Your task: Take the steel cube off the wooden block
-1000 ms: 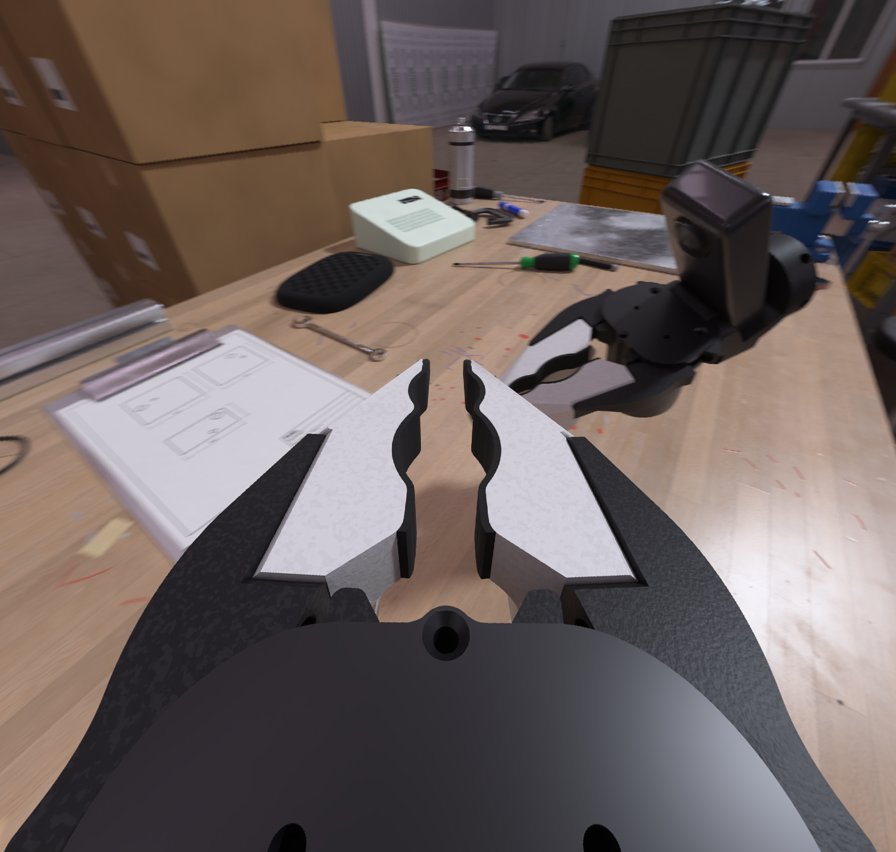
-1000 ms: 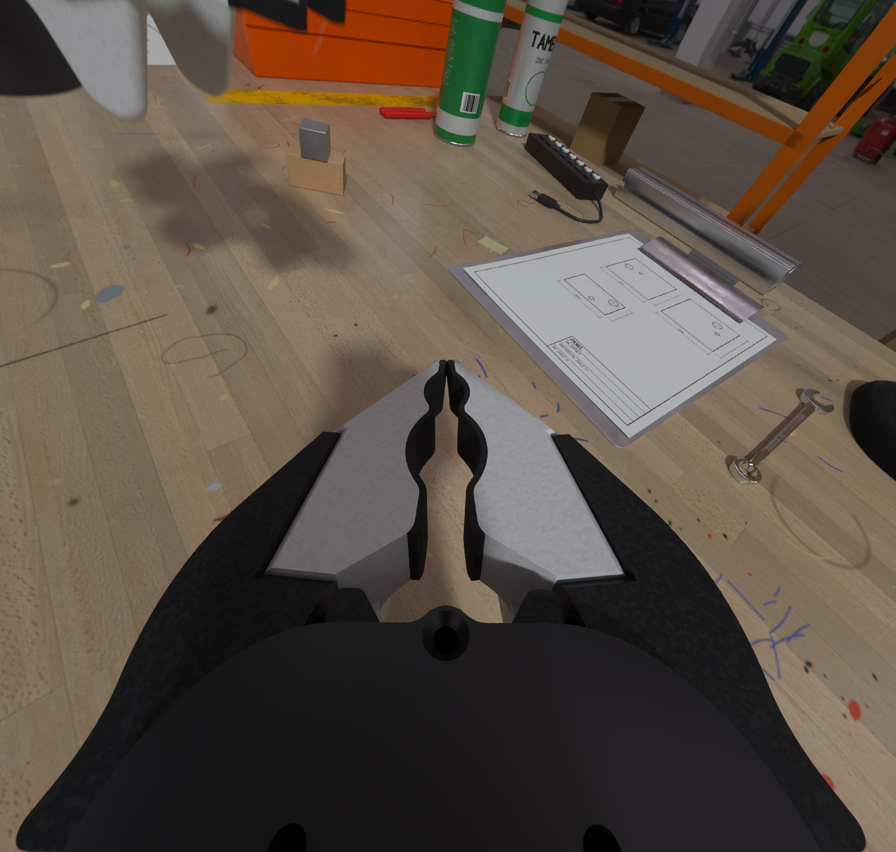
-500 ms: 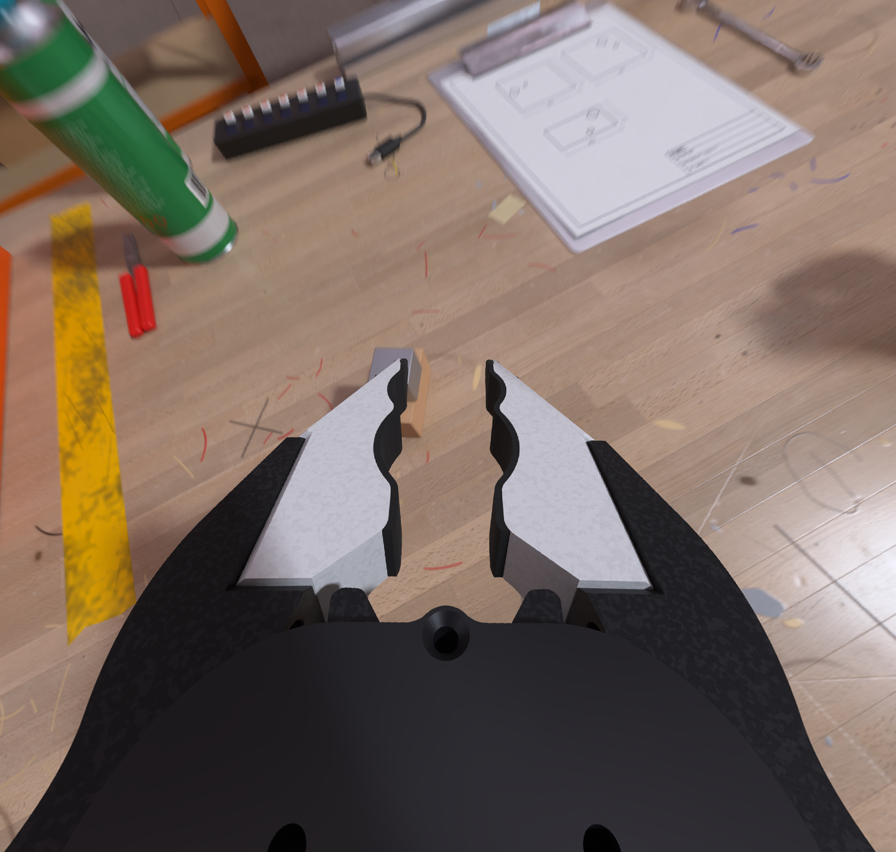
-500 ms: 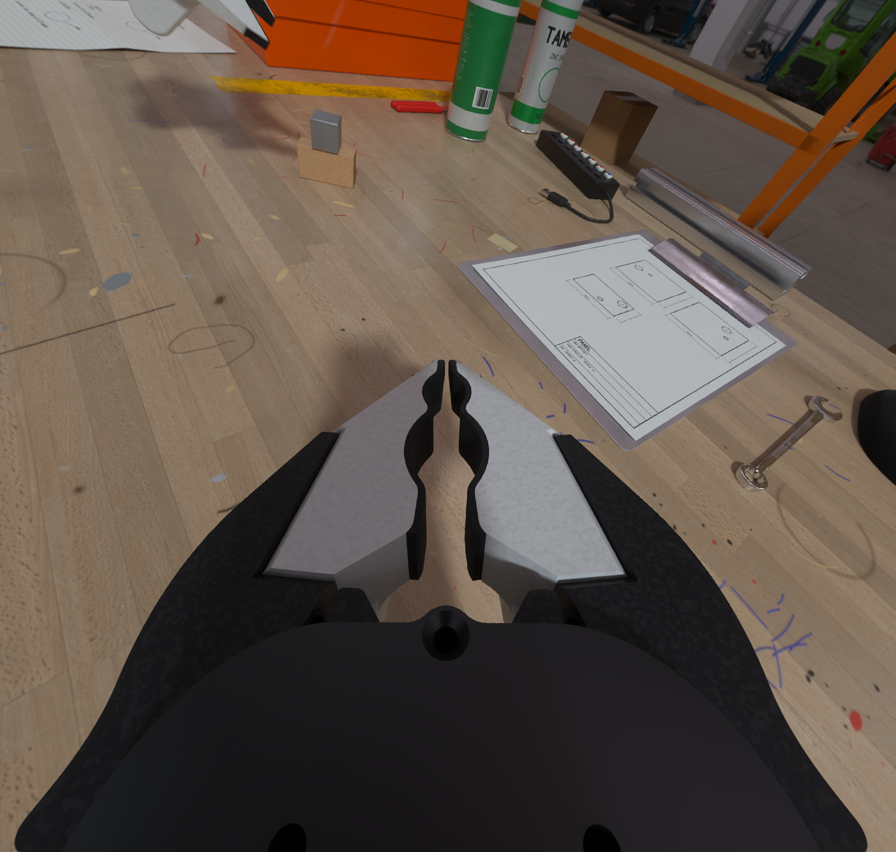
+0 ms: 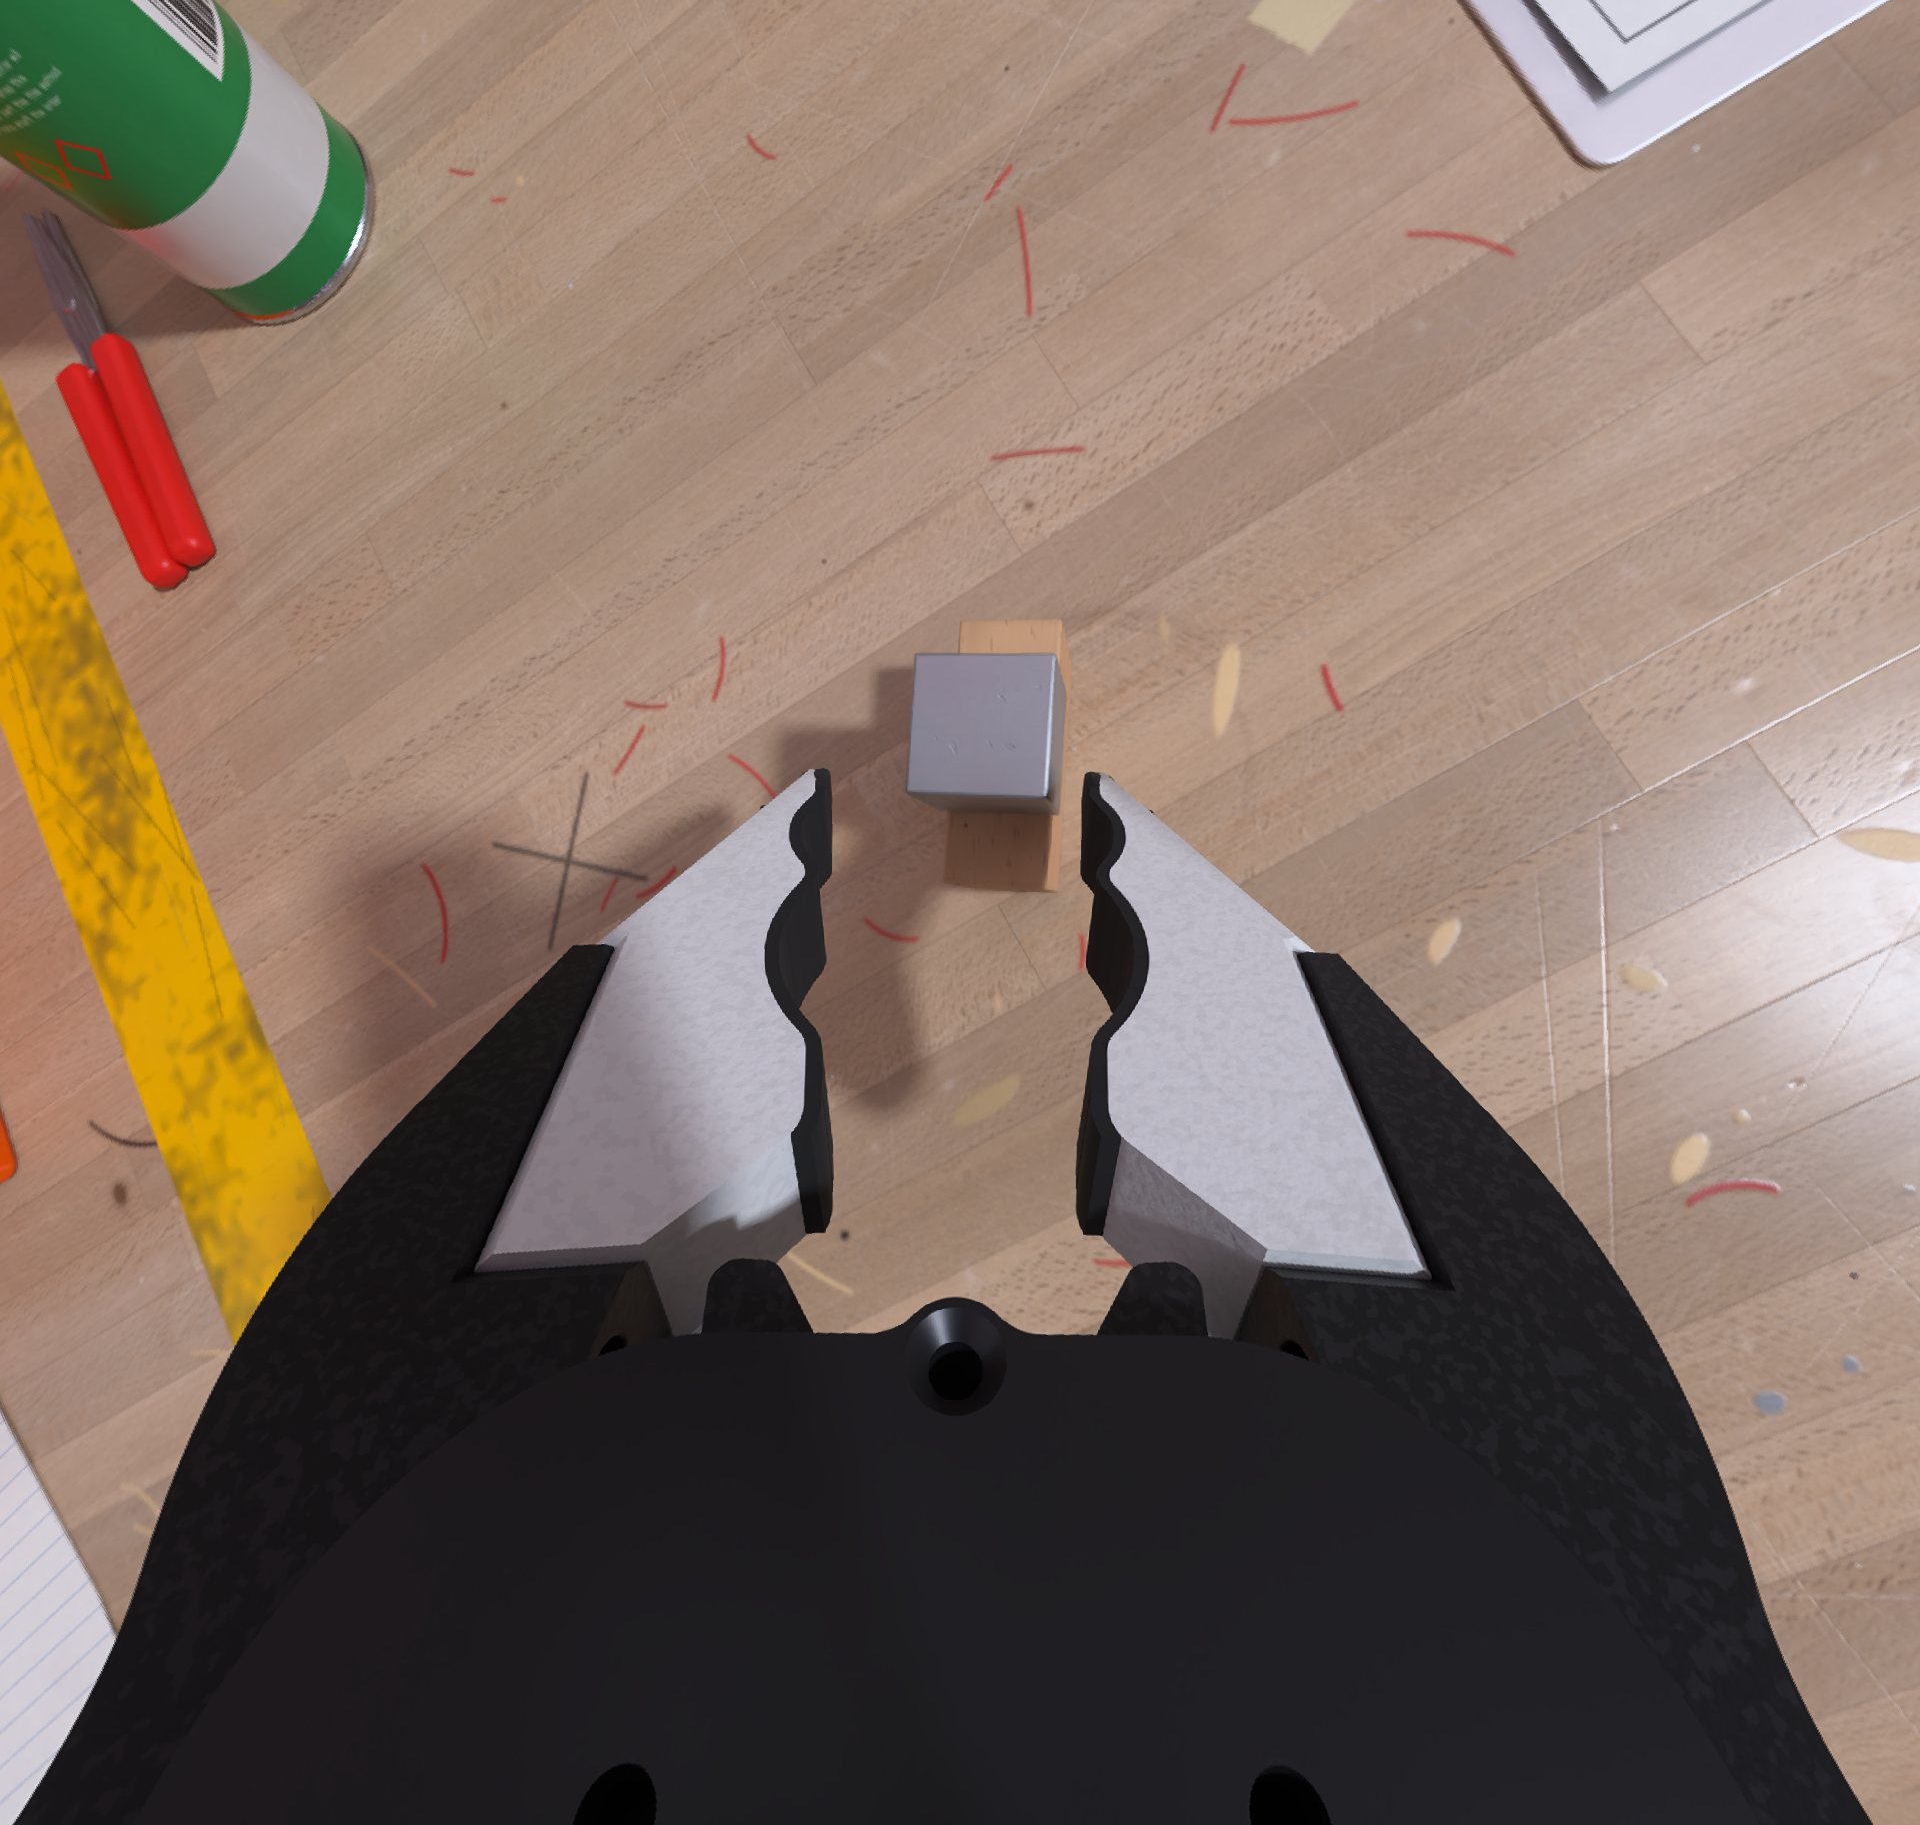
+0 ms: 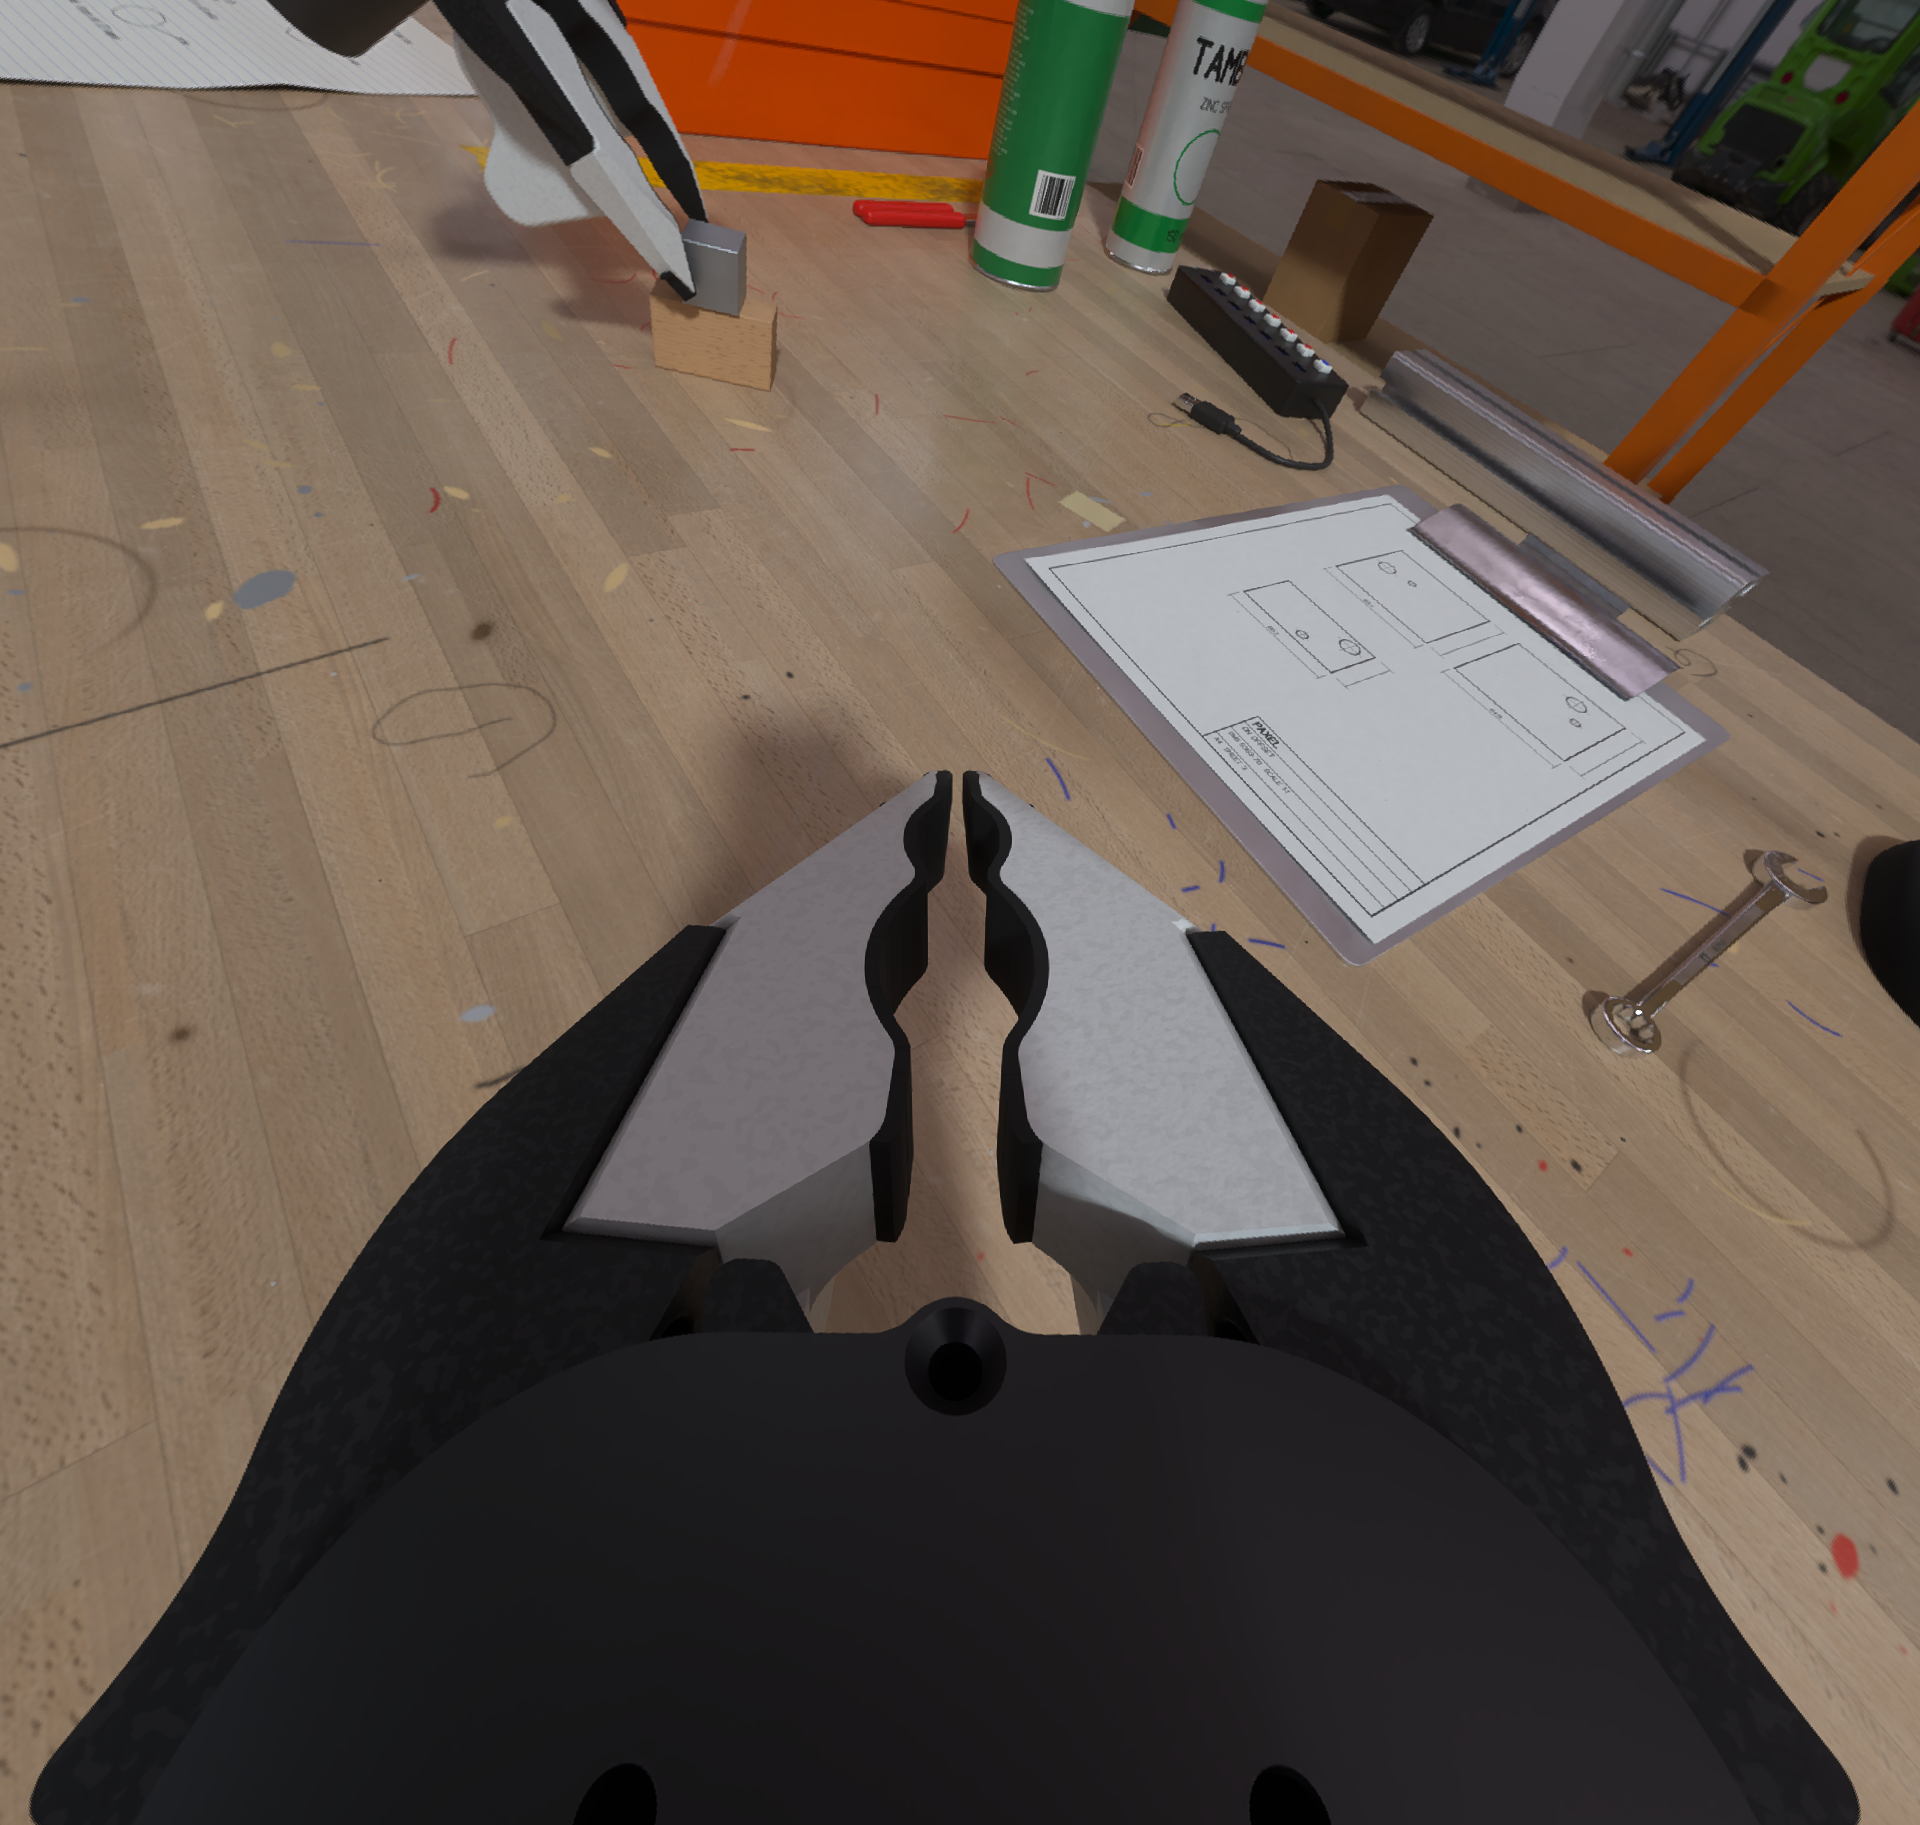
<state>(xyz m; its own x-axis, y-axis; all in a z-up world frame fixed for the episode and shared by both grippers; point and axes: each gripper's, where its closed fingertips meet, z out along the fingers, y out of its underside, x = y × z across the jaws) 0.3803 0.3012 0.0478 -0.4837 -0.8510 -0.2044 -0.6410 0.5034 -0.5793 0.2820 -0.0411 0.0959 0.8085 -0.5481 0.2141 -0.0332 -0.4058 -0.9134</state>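
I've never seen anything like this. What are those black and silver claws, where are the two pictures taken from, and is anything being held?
Each picture comes from a camera on a two-finger gripper, looking along its fingers. The left gripper looks down, open, at a steel cube sitting on a wooden block; nothing is held yet. The right gripper hovers nearly closed and empty over the bench; its view shows the left one by the cube from afar. Also there: spray cans, a clipboard, a wrench.

Wooden block [image 5: 1000, 856] mostly under steel cube [image 5: 982, 736].
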